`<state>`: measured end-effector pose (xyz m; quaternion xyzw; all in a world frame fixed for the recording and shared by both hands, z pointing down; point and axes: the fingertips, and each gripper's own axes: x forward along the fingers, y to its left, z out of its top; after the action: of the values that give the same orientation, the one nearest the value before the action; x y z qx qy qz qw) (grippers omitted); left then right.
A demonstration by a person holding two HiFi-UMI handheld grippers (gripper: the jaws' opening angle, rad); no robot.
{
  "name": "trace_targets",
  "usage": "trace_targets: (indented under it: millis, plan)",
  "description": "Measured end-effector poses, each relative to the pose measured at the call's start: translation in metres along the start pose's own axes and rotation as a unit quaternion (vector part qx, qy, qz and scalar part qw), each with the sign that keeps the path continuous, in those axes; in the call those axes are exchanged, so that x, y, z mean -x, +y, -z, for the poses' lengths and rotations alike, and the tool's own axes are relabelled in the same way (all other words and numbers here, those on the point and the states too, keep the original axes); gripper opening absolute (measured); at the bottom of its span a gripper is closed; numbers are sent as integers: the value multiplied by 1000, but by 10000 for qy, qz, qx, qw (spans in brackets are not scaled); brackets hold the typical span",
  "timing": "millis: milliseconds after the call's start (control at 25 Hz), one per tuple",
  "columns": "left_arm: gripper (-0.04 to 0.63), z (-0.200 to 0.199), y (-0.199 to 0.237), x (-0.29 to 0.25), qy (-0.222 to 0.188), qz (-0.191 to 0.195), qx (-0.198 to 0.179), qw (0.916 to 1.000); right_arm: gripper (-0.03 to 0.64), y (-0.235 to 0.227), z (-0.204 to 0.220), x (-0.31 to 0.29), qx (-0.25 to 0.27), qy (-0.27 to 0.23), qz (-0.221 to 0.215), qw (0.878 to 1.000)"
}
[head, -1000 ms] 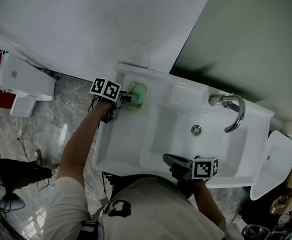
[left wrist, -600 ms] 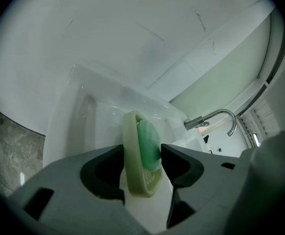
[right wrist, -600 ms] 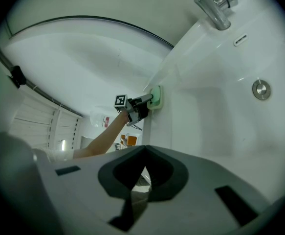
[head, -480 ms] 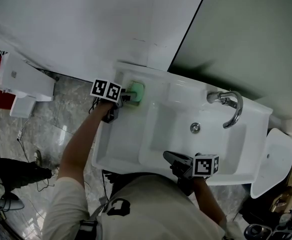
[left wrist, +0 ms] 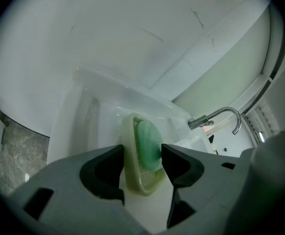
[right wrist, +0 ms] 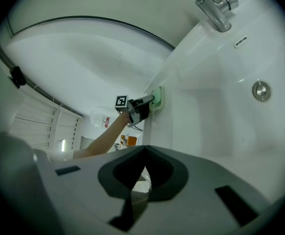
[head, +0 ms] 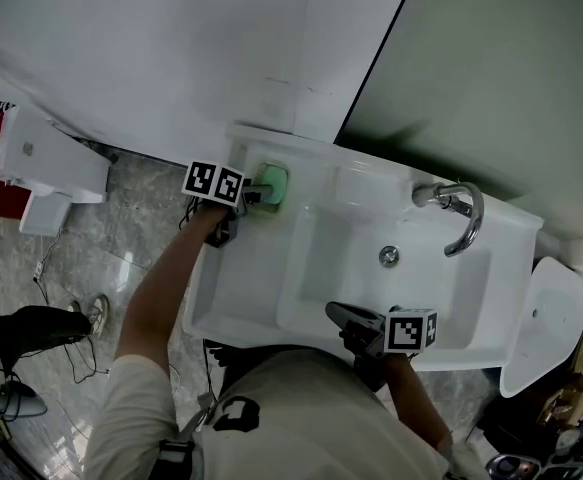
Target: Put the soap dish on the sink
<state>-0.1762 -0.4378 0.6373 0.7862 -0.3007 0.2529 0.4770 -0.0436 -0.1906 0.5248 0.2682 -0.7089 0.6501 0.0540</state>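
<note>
Left fingers (left wrist: 103, 170) just eased apart around soap dish (left wrist: 141, 182) (on sink (head: 236, 293) ledge); arm outstretched; right fingers (right wrist: 114, 179) together.

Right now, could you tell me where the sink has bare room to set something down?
Free: the left ledge in front of the dish; the basin around the drain. Crowded: the back left corner, where the left gripper, jaws just opening, straddles the dish; the right gripper at the front rim.

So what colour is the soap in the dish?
The soap is green, clearest in the left gripper view.
</note>
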Motion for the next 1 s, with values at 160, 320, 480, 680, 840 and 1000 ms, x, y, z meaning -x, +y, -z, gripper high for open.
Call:
trace_targets:
  millis: [160,320,480,680,840,1000]
  plan:
    - [255,1,1,-1,-44,-3,85,10000,9,0,0,-1,13,14,-2,10000]
    - [259,3,3,-1,-43,-59,204,9998,9,0,1,-2,26,6,4,10000]
    - [240,3,8,-1,-13,-281,204,9994,9,2,0,-2,48,-19,-4,10000]
    - [245,1,9,-1,-2,-442,-26,9990,9,1,1,-1,58,-56,-4,10000]
    - [242,0,7,0,-77,-540,-167,9984,9,1,2,0,115,-107,33,9999]
    - [235,-3,6,-1,-105,-558,-264,9980,9,4,3,1,120,-122,7,9999]
